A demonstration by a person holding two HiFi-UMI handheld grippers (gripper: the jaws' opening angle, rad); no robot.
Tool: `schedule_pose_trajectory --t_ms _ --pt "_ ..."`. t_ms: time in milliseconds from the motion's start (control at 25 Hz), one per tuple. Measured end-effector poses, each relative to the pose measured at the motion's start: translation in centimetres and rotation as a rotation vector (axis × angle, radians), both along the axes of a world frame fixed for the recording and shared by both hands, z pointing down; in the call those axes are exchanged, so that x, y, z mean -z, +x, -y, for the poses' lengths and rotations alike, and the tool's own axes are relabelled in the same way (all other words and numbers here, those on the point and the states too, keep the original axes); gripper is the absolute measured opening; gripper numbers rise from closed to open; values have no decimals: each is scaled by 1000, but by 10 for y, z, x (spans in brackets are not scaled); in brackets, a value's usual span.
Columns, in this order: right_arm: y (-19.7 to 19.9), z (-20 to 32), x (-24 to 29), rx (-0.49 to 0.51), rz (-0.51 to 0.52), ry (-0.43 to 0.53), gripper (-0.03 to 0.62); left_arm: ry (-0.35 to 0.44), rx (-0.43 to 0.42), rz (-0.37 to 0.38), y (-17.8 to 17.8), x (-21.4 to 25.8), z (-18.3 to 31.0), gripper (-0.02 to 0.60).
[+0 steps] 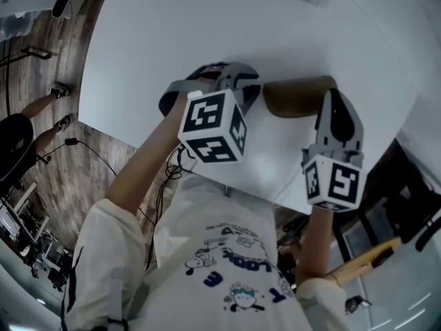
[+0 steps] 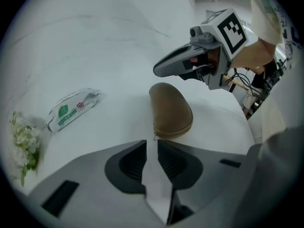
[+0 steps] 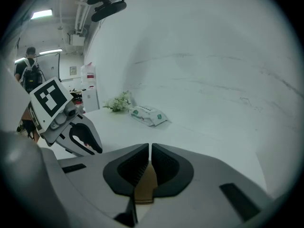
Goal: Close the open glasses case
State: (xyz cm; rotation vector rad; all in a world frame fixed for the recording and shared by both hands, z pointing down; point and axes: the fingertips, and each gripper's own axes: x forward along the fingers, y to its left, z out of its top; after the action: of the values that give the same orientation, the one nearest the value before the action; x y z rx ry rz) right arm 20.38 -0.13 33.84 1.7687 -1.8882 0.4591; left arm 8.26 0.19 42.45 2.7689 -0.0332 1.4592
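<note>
A brown oval glasses case (image 1: 293,96) lies on the white table (image 1: 172,40) near its front edge. In the left gripper view the case (image 2: 171,110) looks closed, with its zip seam running round the near end. My left gripper (image 1: 217,74) hangs just left of the case; its jaws (image 2: 152,144) stand a narrow slit apart with nothing between them. My right gripper (image 1: 334,96) is shut and points at the case's right end. The brown case (image 3: 145,186) shows under its jaws (image 3: 148,148). I cannot tell whether it touches the case.
A packet of wipes (image 2: 73,109) and a small bunch of white flowers (image 2: 23,144) lie further back on the table. The table's front edge (image 1: 262,198) runs right by the person's body. Wooden floor with cables (image 1: 83,150) lies to the left.
</note>
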Motion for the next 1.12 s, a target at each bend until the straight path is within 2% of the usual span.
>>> schedule_pose_trajectory --t_ms 120,320,520,640,800,960,1120 --pt "-2 1 -2 22 -2 -11 2 -20 -88 33 5 -3 -6 55" --pt "-5 4 -7 78 -7 -36 2 16 -189 83 9 -4 0 55" --pt "-7 7 -16 134 -21 -63 2 9 -300 118 11 -7 0 55" --pt "-13 8 -19 139 0 -86 2 1 -354 133 12 -7 -2 54" --pt "-17 10 -19 138 24 -87 2 19 -430 135 13 -6 -8 18" --pt "-16 14 -23 147 25 -95 2 18 -451 124 20 -7 -10 11" --pt "-17 12 -21 182 23 -103 2 -37 -404 109 22 -8 -13 2"
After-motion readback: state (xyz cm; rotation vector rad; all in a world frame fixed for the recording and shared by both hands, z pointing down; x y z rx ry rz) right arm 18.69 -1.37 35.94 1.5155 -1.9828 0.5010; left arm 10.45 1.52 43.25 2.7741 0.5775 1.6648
